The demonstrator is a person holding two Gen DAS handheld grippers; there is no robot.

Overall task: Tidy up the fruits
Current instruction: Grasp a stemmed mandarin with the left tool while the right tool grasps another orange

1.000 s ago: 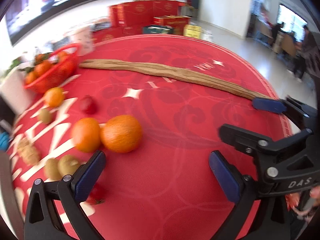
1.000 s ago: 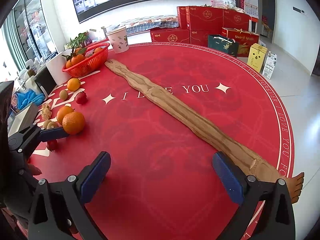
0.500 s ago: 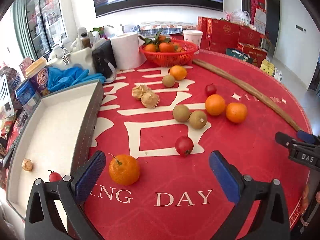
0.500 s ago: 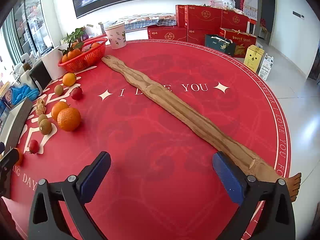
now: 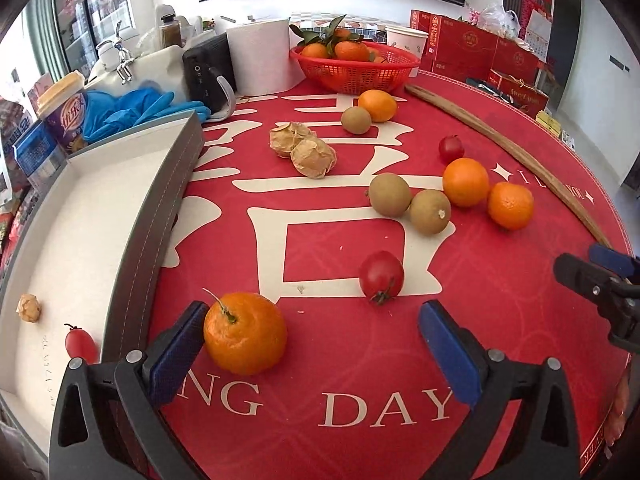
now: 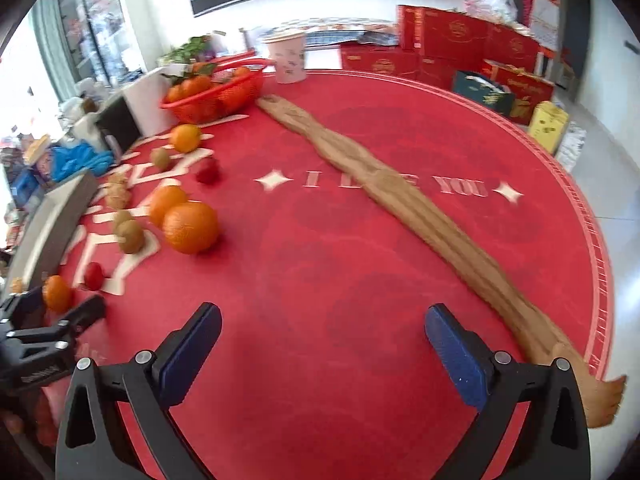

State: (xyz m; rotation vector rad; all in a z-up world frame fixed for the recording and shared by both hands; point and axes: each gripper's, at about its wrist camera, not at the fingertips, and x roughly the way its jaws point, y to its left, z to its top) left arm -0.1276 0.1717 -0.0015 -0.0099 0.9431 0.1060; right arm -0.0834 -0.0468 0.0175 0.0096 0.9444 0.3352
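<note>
Left tool (image 5: 312,340) spread wide, stemmed orange (image 5: 245,333) seemingly touching left pad; right tool (image 6: 322,344) spread, empty

Fruit-strewn red round table (image 5: 500,360)

The left gripper (image 5: 312,344) hangs low with its blue-padded jaws spread wide. To its right the right gripper (image 6: 322,346) is likewise held wide apart, its black frame level and nothing between the pads.
</note>
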